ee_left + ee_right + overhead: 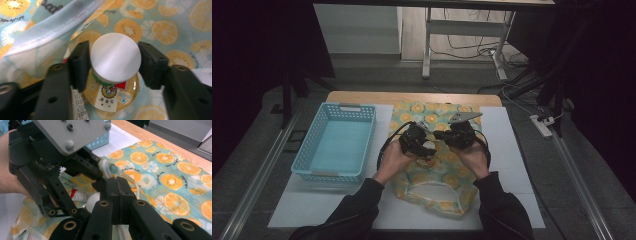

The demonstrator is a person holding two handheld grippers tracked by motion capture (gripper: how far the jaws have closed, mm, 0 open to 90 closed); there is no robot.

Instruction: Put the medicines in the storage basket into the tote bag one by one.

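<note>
1. While the high view shows a blue basket (334,142) beside the fruit-print bag (439,175), the left gripper view reveals a white-capped jar (115,58).
2. Left gripper (113,65) jaws flank the cap, slightly apart.
3. Right gripper (120,187) jaws are closed, pinching the bag's edge.

Overhead view; two close gripper views

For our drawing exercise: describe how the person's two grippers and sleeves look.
Both the left gripper and right gripper are black, with blocky two-part jaws pierced by round holes. A grey three-cornered plate tops the right one. Black cables loop from them. The sleeves are dark.
</note>
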